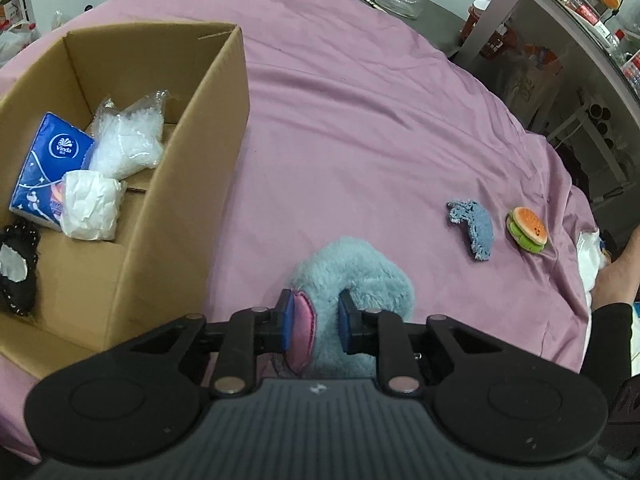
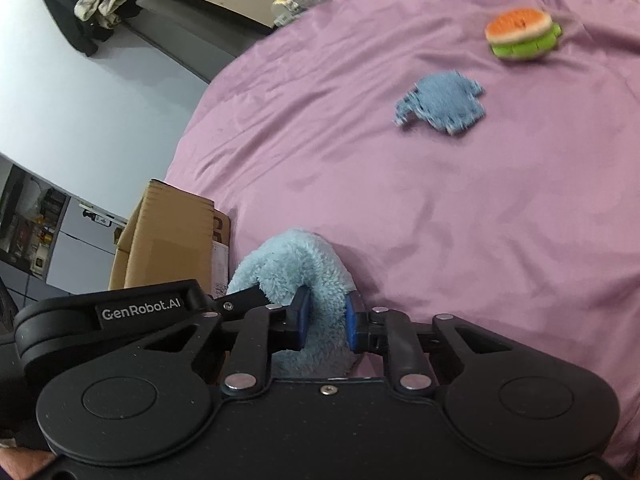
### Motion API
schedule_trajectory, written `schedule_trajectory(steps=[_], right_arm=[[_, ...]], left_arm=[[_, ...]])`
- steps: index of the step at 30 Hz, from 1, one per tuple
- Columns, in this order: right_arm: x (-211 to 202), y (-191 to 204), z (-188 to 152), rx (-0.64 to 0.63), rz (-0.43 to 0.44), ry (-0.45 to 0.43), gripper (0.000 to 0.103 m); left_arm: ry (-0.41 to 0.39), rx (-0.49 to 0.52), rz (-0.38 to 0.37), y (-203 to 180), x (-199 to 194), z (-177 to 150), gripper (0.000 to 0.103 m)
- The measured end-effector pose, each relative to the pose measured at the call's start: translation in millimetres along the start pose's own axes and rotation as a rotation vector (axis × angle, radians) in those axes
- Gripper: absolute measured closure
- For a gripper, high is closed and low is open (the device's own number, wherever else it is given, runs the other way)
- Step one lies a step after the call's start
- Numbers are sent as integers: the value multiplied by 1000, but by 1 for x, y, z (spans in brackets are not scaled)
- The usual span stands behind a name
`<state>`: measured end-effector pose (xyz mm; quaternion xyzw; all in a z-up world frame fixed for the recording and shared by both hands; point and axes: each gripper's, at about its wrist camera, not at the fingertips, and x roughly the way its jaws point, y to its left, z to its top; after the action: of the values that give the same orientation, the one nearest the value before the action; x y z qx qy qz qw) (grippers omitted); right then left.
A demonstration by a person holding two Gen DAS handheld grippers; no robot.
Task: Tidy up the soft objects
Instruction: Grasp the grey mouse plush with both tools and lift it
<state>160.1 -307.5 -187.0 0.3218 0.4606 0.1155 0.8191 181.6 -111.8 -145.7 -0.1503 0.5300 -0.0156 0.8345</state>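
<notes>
Now | left gripper [image 1: 314,322] and right gripper [image 2: 325,322] | jaws both clamping blue plush toy [image 1: 360,276]

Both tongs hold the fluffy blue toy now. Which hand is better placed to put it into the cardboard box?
Probably the left tongs: they grip the fluffy blue toy, and the open cardboard box lies directly on their left side.

My right gripper [image 2: 325,322] is clamped on a fluffy light-blue plush toy [image 2: 296,268], its blue pads pressing into the fur from both sides. My left gripper [image 2: 240,304] reaches in from the left and touches the same toy. Behind it stands a cardboard box [image 2: 168,236]. Farther off on the purple sheet [image 2: 440,208] lie a small blue cloth [image 2: 444,104] and a plush burger [image 2: 520,34], apart from each other.
</notes>
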Motion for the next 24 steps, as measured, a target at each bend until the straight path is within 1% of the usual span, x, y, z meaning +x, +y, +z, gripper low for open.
schedule_trajectory(steps=[3, 11, 18, 24], right_arm=[[-10, 7, 0, -24, 3, -24, 89], [-45, 35, -2, -127, -6, -93, 89], [-69, 64, 0, -172, -10, -153, 89], [-84, 91, 3, -184, 16, -175, 89]], left_arm=[[-13, 0, -15, 2, -10, 0, 86], [-57, 5, -64, 3, -46, 1, 86], [-105, 8, -113, 6, -78, 7, 86], [-148, -7, -141, 17, -108, 13, 86]])
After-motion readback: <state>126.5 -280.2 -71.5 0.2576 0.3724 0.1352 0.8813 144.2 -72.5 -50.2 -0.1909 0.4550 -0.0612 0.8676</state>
